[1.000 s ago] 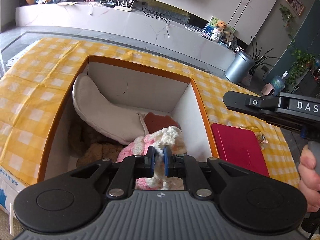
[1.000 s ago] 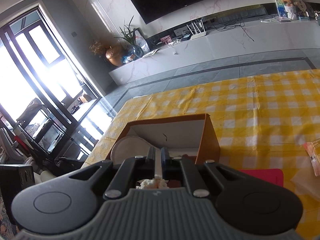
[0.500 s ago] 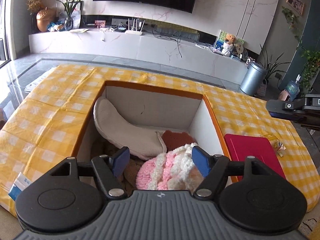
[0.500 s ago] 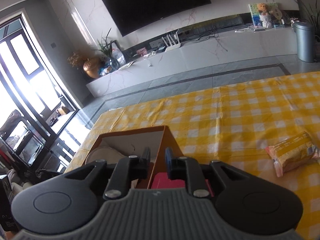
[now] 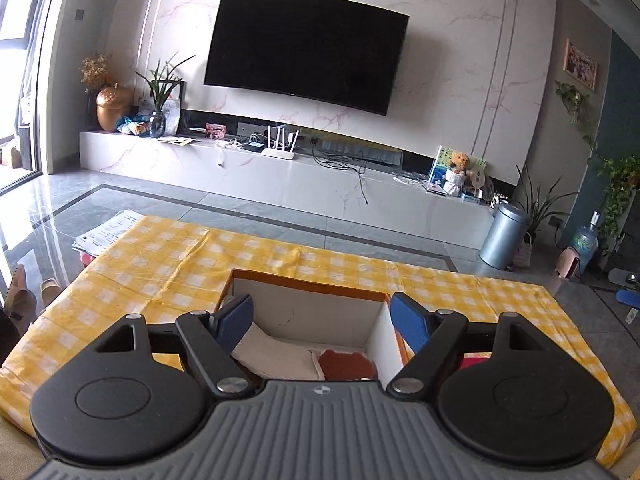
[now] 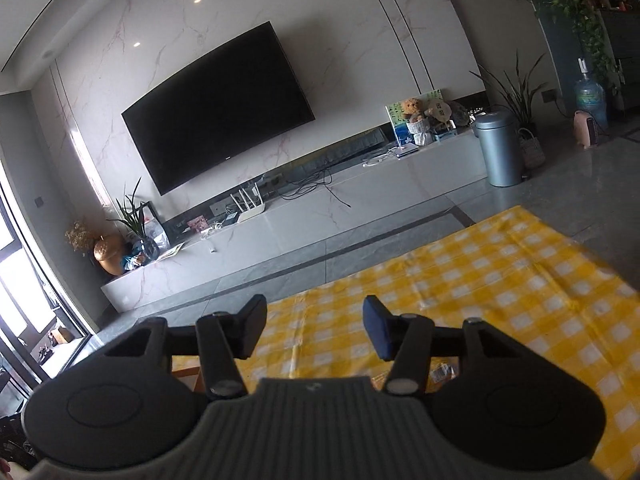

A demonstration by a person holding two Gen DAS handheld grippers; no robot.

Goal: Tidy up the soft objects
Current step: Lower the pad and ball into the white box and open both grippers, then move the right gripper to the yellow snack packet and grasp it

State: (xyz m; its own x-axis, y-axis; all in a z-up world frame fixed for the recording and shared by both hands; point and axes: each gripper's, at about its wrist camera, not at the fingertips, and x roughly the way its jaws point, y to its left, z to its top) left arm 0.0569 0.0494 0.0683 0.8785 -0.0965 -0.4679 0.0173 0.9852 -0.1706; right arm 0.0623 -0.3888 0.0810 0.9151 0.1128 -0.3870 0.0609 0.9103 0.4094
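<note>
Surroundings: a yellow checked cloth (image 5: pixel 168 264) covered your bench; a wall television (image 5: pixel 304 48) and a grey bin (image 5: pixel 505 236) stood beyond its far edge, well apart from your work.
Box: the orange-rimmed box (image 5: pixel 308 280) sat near the bench's near edge, its white walls rising between your left claw's fingers.
Soft objects: a cream cushion (image 5: pixel 276 358) and a rust-red piece (image 5: pixel 346 364) lay inside the box, touching.
Left claw (image 5: pixel 322 322): you had just been spreading it wide; released, nothing between the pads, poised above the box.
Right claw (image 6: pixel 315 326): you had just been opening it; released, empty, over bare cloth, with a small wrapper (image 6: pixel 442 372) just beside its right finger.
</note>
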